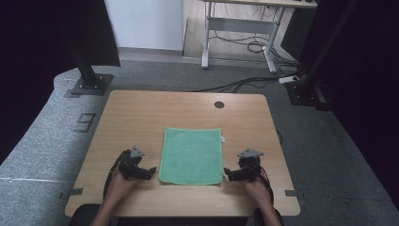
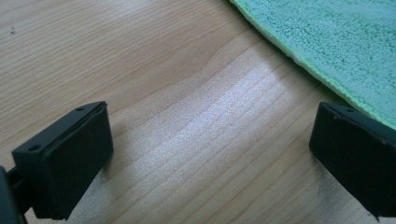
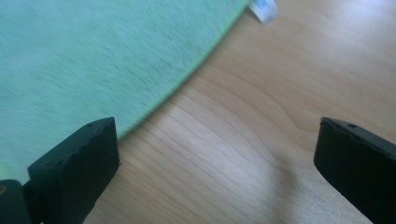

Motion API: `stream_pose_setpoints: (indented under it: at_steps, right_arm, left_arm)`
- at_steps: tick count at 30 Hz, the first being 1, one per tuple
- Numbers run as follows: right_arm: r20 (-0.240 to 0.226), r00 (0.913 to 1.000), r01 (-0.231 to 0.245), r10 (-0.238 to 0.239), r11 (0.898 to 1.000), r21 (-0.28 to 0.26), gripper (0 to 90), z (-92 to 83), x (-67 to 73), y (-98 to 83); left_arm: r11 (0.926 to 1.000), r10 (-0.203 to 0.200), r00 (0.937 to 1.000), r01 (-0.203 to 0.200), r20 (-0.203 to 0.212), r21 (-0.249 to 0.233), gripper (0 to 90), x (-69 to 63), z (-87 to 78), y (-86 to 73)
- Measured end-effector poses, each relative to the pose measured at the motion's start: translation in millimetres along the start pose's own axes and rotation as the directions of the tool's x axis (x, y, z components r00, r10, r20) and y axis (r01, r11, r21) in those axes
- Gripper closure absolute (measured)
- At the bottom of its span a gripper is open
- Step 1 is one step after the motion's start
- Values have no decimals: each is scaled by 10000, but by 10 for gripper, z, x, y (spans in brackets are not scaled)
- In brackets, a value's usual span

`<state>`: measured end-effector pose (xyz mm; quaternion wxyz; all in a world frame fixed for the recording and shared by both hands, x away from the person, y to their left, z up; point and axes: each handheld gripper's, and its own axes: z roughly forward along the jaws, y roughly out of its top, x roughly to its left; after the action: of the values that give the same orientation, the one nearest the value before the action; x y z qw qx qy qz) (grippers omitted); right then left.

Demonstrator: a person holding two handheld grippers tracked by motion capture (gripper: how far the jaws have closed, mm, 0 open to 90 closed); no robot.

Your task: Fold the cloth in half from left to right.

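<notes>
the green cloth (image 1: 191,156) lies flat in the middle of the bench (image 1: 141,113), with the left claw (image 1: 147,172) and right claw (image 1: 230,173) low beside its near corners, both spread wide and pinching nothing. closing from here, a claw could skid on the wood and bunch the thin edge rather than lift it. the small white tag (image 3: 264,9) is too blurred to read.

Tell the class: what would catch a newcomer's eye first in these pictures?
The green cloth lies flat in the middle of the wooden table, its white tag at its right edge. The left gripper and right gripper sit on either side of its near corners, jaws wide open, holding nothing.
</notes>
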<state>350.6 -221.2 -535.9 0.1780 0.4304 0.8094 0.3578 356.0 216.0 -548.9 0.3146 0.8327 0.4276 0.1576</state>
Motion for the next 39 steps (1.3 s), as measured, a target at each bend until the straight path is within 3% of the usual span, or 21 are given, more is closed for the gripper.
stream_pose_setpoints:
  at_steps: [9,15,20,24,29,39]
  right_arm:
    - [-485,9988,109,-120,9997,-232,4,-45,219,108]
    - [-535,9982,281,-267,9993,252,4,49,275,70]
    - [-319,9983,502,-479,9960,739,8,108,264,18]
    - [-189,9979,644,-626,9914,1139,16,144,249,-17]
    - [-147,9982,599,-586,9911,1186,15,142,203,-30]
    - [327,9992,179,-218,9930,1166,21,84,30,-77]
  left_arm:
    - [10000,36,10000,-36,61,-12,0,3,13,14]
    - [9999,136,9998,-137,121,40,0,14,26,37]
    - [9996,125,9999,-124,-39,248,0,27,32,89]
    - [9998,164,9996,-161,-251,126,0,30,21,139]
    - [9994,247,9987,-258,-456,-247,0,44,5,301]
    - [9959,121,9989,-161,-457,-894,0,1,286,684]
